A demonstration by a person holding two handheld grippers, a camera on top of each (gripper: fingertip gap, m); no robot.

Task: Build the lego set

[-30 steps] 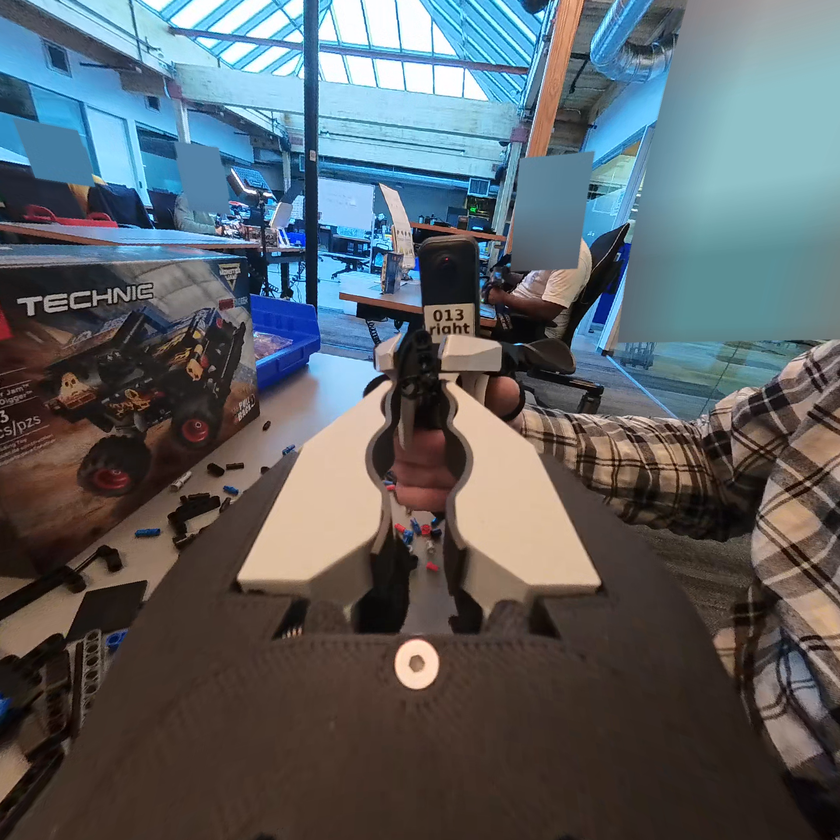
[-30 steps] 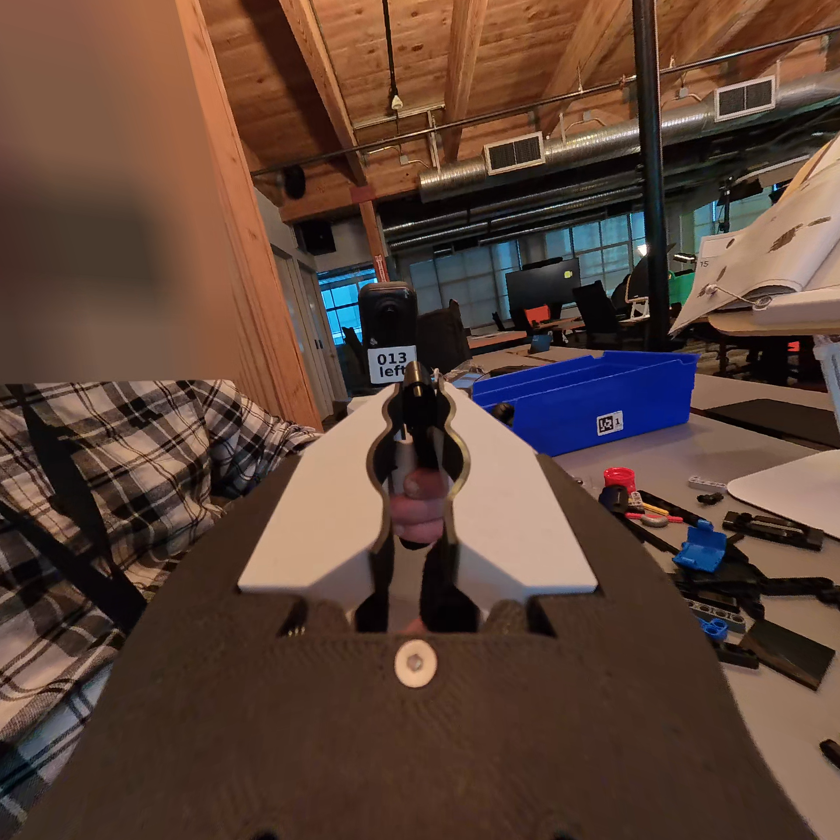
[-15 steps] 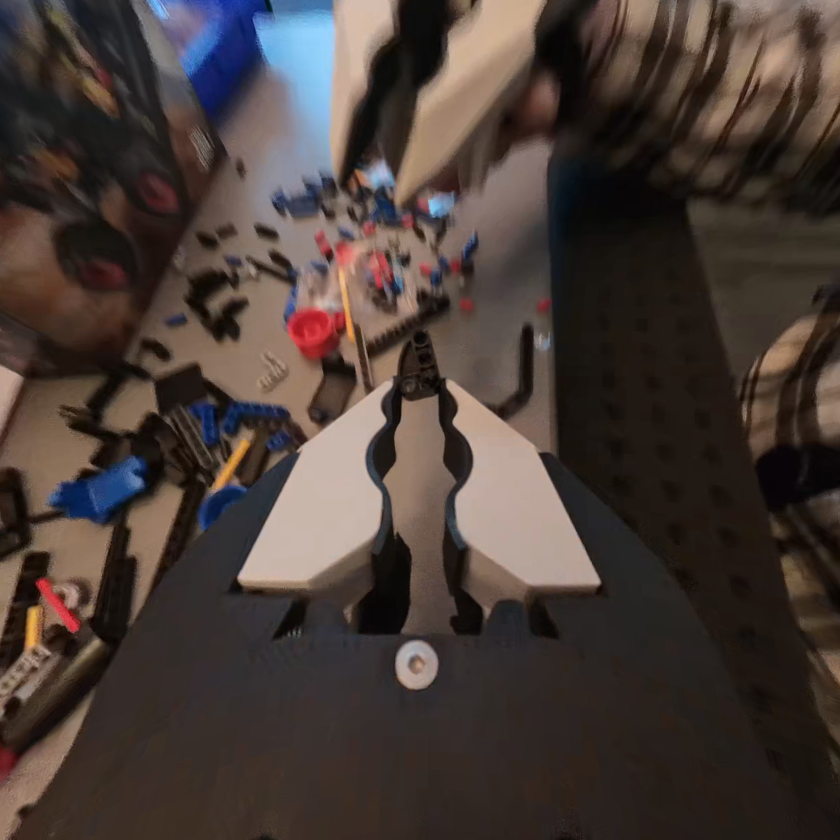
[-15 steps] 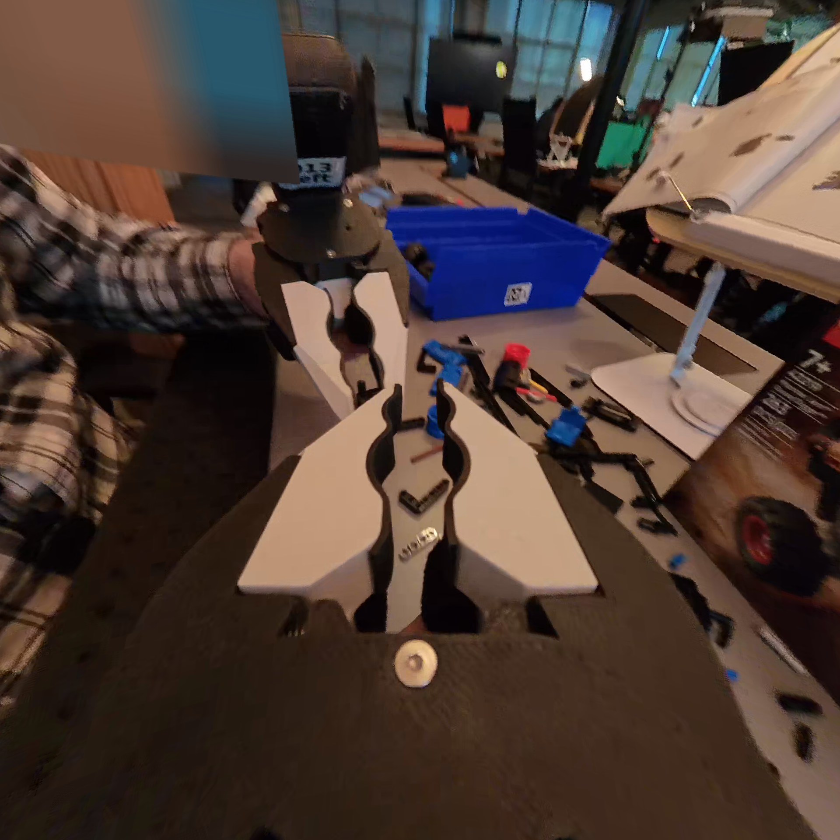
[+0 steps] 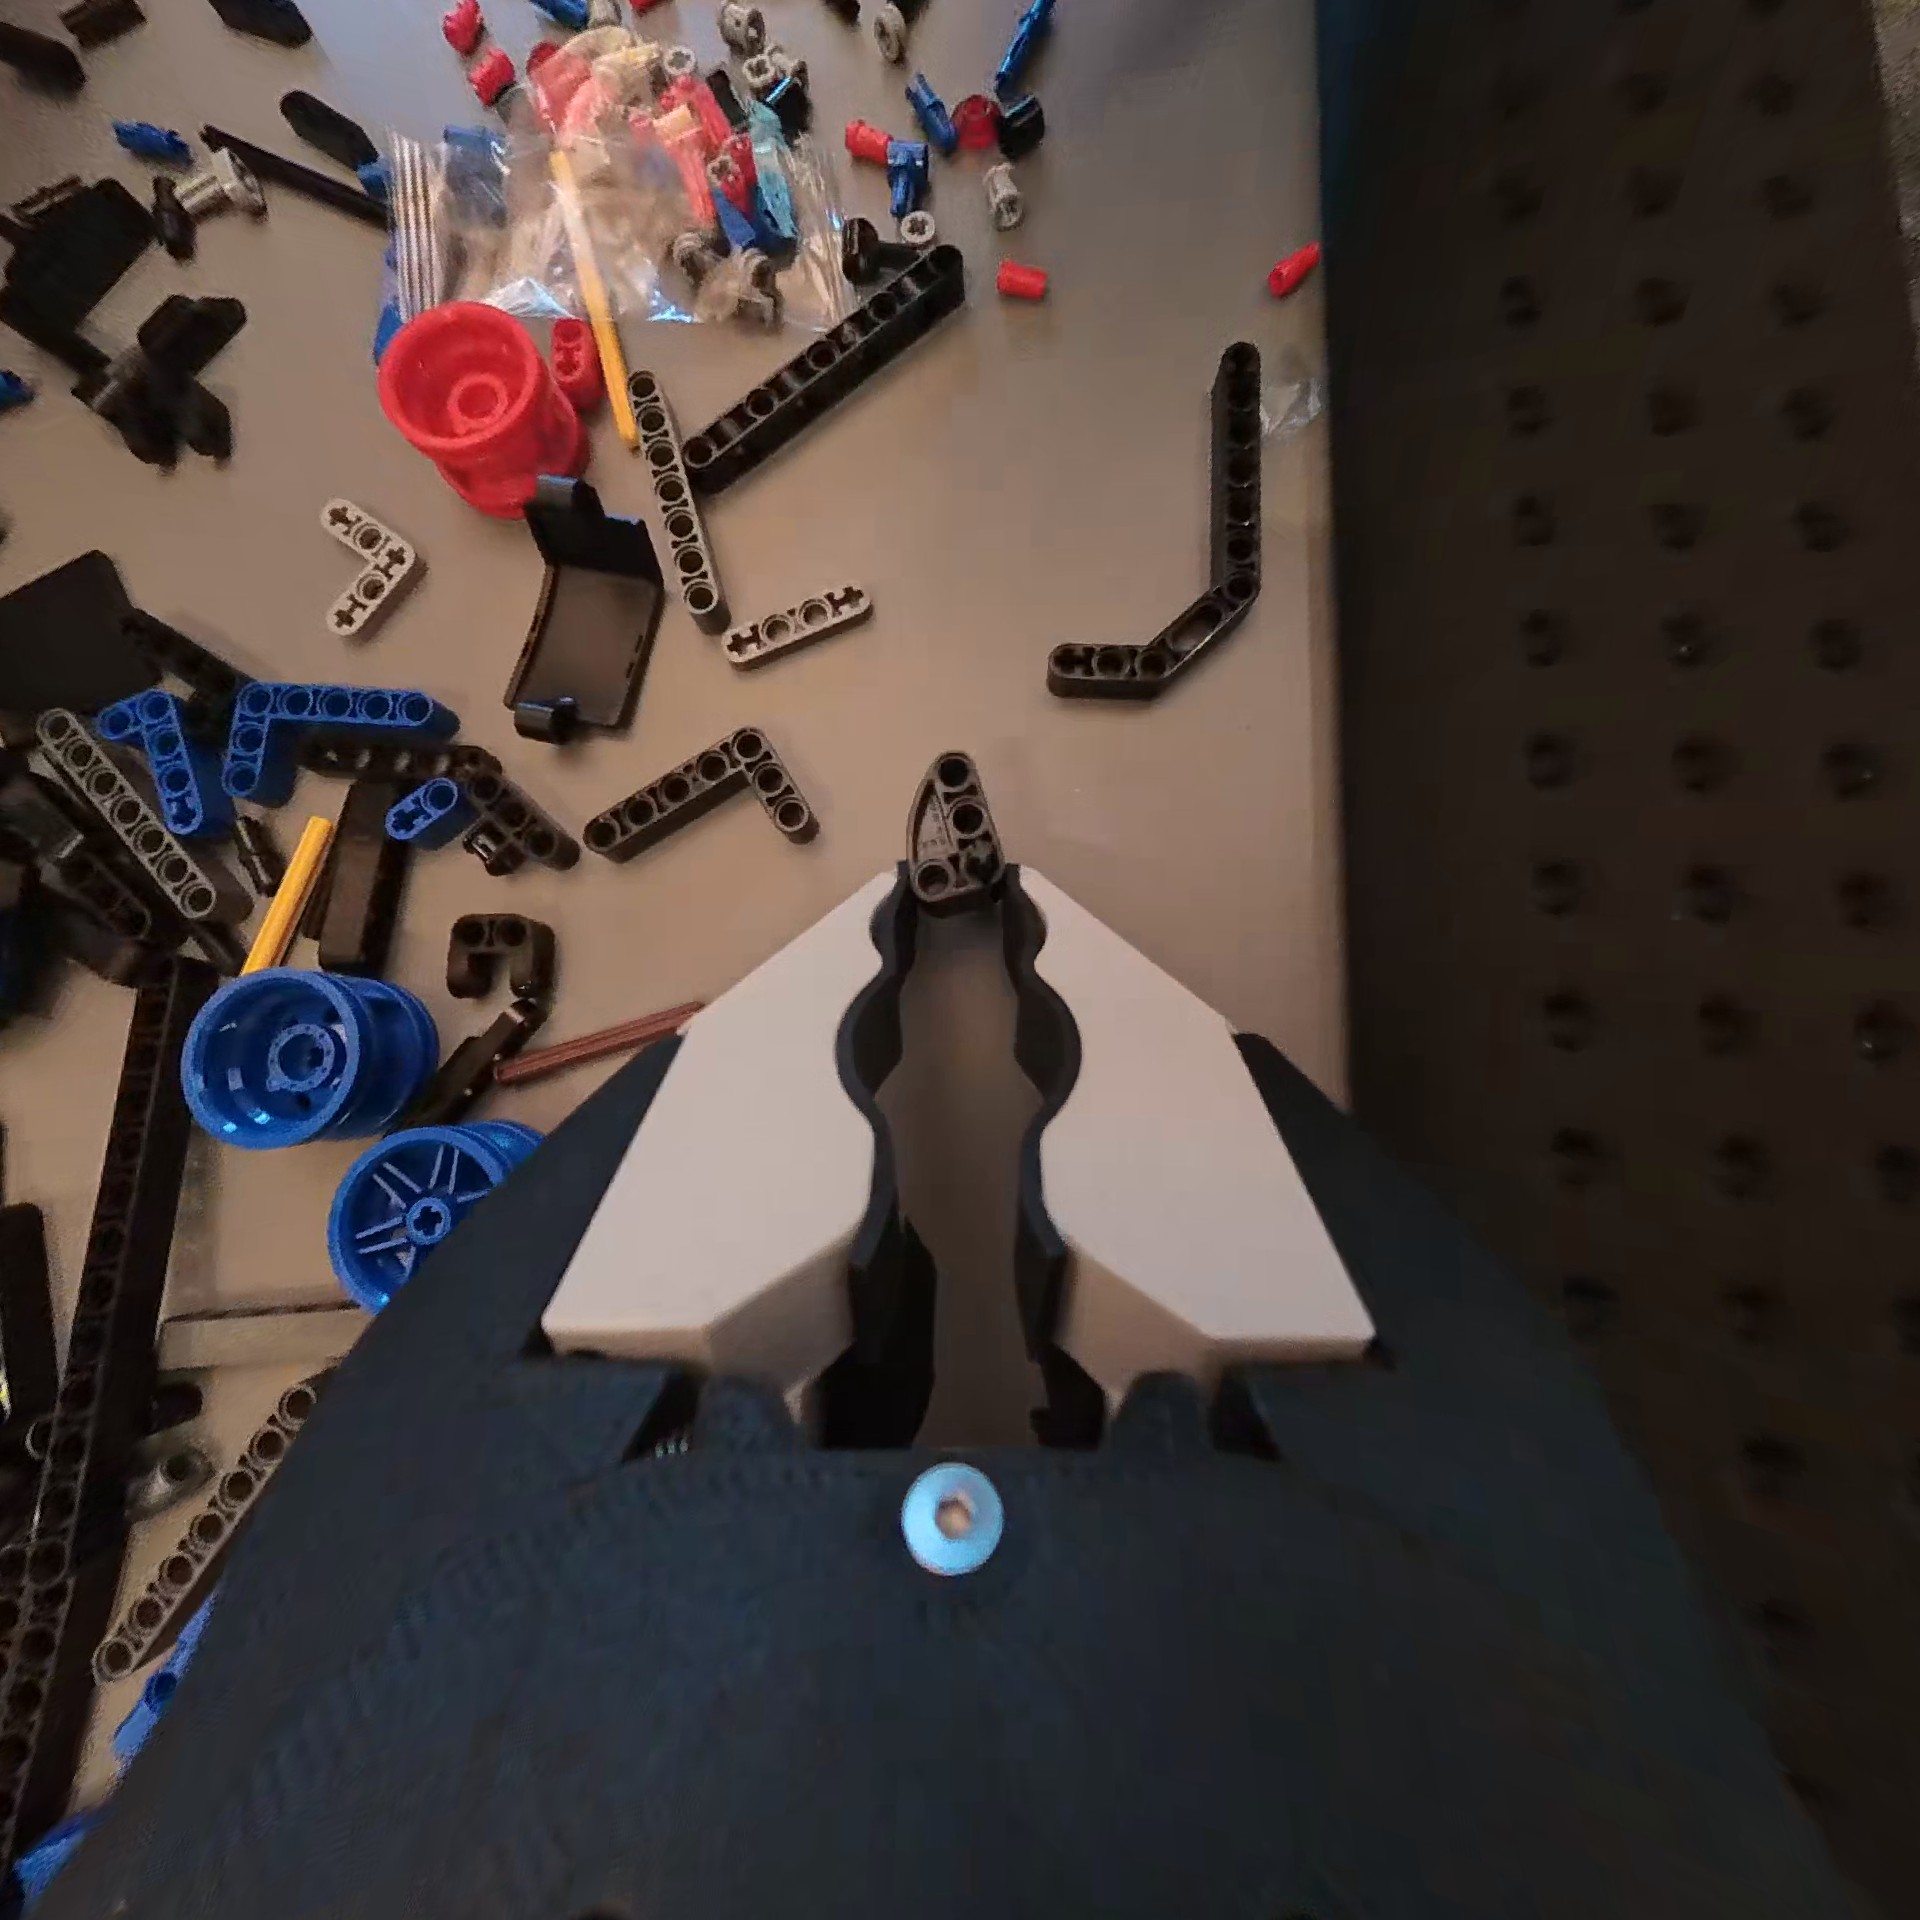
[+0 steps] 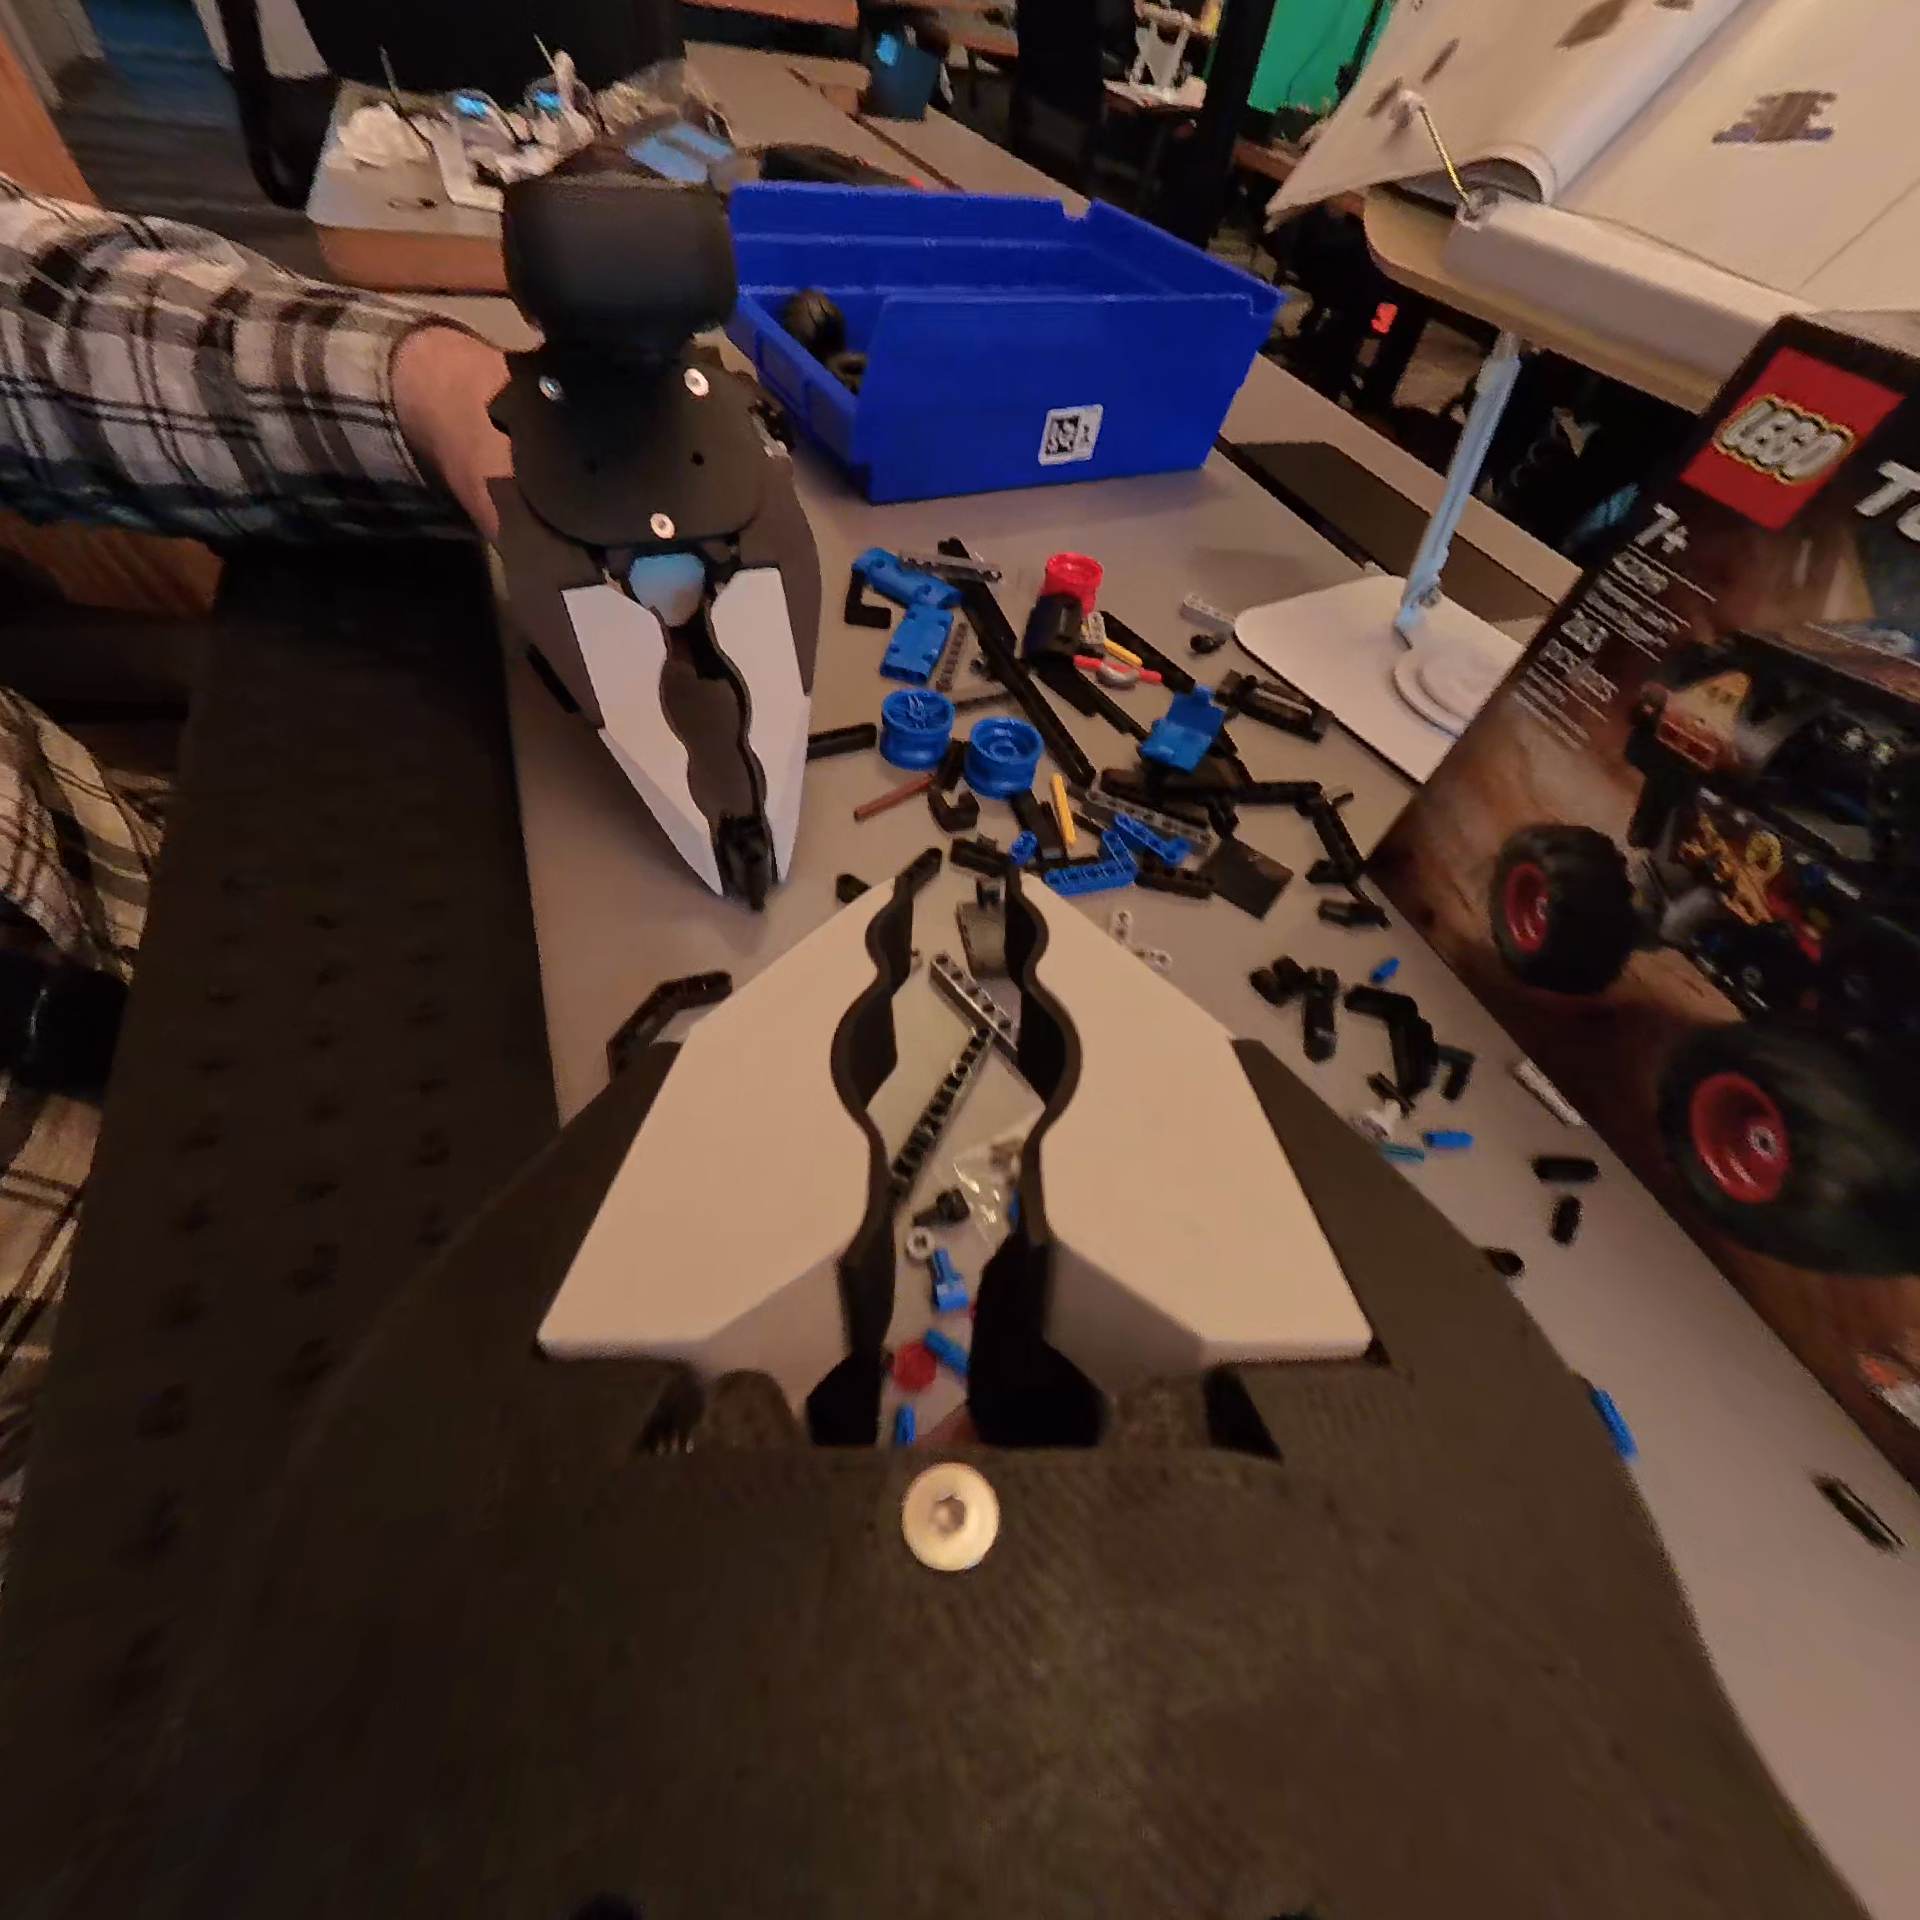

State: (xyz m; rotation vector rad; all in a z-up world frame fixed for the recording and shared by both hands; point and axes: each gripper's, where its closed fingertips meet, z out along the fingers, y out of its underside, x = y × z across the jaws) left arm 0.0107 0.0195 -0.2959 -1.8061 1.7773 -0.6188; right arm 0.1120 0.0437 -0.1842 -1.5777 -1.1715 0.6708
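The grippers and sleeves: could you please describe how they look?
Each gripper, left and right, has a textured black body, a silver screw, and white wedge fingers with wavy black inner pads. The sleeve is black-and-white plaid.

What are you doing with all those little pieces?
A person is building a toy truck with two hand-held grippers. The left gripper pinches a small black piece above the grey table. The right gripper hangs open and empty over the loose pieces. Two blue wheels lie nearby.
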